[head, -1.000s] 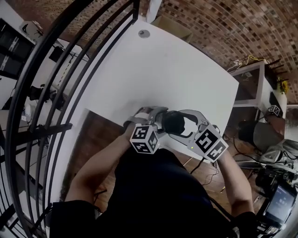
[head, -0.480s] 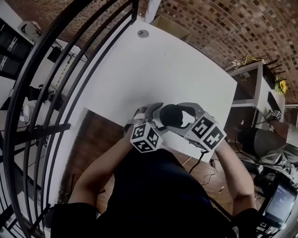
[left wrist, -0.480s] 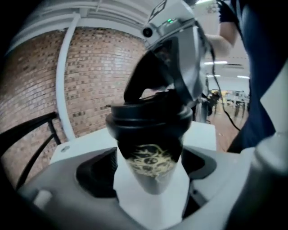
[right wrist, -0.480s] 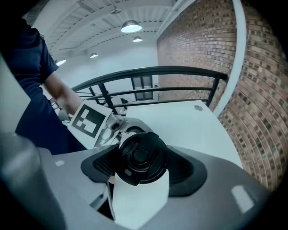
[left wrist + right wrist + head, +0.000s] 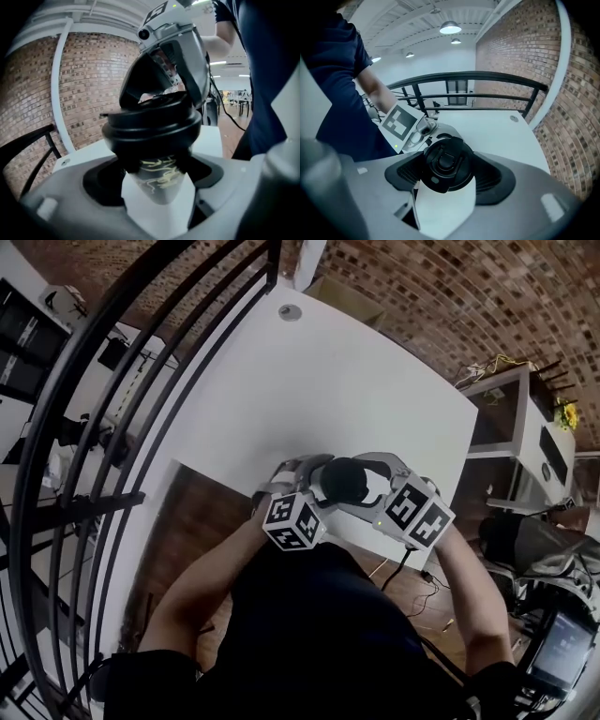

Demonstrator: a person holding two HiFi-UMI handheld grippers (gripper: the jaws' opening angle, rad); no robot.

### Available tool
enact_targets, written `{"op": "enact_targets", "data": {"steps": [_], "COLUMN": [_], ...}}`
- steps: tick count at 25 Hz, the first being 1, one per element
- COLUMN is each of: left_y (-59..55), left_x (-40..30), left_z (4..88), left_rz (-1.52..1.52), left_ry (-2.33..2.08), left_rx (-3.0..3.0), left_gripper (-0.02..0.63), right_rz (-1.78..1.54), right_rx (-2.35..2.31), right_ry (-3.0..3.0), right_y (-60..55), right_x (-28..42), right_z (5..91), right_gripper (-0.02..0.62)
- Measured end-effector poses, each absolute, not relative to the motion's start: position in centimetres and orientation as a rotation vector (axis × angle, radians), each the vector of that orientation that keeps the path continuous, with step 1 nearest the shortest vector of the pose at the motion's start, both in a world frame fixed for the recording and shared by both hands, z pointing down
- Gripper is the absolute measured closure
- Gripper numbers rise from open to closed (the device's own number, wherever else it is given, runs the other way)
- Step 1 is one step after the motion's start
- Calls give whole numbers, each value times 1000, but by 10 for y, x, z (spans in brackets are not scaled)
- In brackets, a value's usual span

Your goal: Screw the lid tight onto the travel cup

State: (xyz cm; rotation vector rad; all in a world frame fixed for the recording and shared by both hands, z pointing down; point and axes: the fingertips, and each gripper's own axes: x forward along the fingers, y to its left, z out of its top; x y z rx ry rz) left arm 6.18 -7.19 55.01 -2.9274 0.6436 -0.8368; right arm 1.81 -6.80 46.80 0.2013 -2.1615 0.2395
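The travel cup has a pale body with a gold pattern (image 5: 159, 180) and a black lid (image 5: 152, 129). It sits between my two grippers at the near edge of the white table (image 5: 328, 381). My left gripper (image 5: 319, 482) has the cup body between its jaws, which are closing on it. My right gripper (image 5: 361, 486) reaches in from the right and is shut on the lid (image 5: 345, 480). The right gripper view looks down on the lid (image 5: 446, 164) held between the pads, with the left gripper's marker cube (image 5: 399, 121) behind it.
A black metal railing (image 5: 112, 409) curves along the table's left side. A round grommet (image 5: 290, 310) lies at the table's far end. Brick wall stands behind, with a shelf unit (image 5: 511, 413) and cables on the wooden floor at right.
The right gripper has turned a little about the lid, its marker cube shifting up and left. The left gripper and the cup stay almost where they were.
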Motion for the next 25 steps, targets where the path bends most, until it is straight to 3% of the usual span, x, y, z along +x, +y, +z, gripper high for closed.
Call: {"op": "enact_targets", "data": {"steps": [8, 12, 17, 19, 22, 23, 25], "left_y": [-70, -61, -64, -68, -74, -75, -76], "left_x": [63, 54, 17, -5, -26, -28, -29], "left_z": [552, 549, 524, 498, 436, 413, 375], "left_rz": [-874, -930, -857, -762, -468, -349, -163], "left_ry": [624, 591, 818, 981, 1224, 1292, 1412], "left_rx": [-2907, -2933, -3027, -3081, -3144, -3156, -3144], "left_gripper": [199, 127, 121, 121, 153, 194, 325], "right_rz": [254, 321, 407, 455, 611, 660, 705], "right_rx": [266, 308, 624, 825, 1103, 1158, 1219], "right_ry": [-2203, -2291, -2463, -2557, -2668, -2687, -2706], "right_y": [-66, -73, -106, -118, -120, -117, -107], "right_x": [20, 25, 54, 71, 101, 108, 114], "right_z": [468, 464, 428, 397, 362, 358, 357], "right_gripper": [259, 232, 233, 292, 492, 550, 571]}}
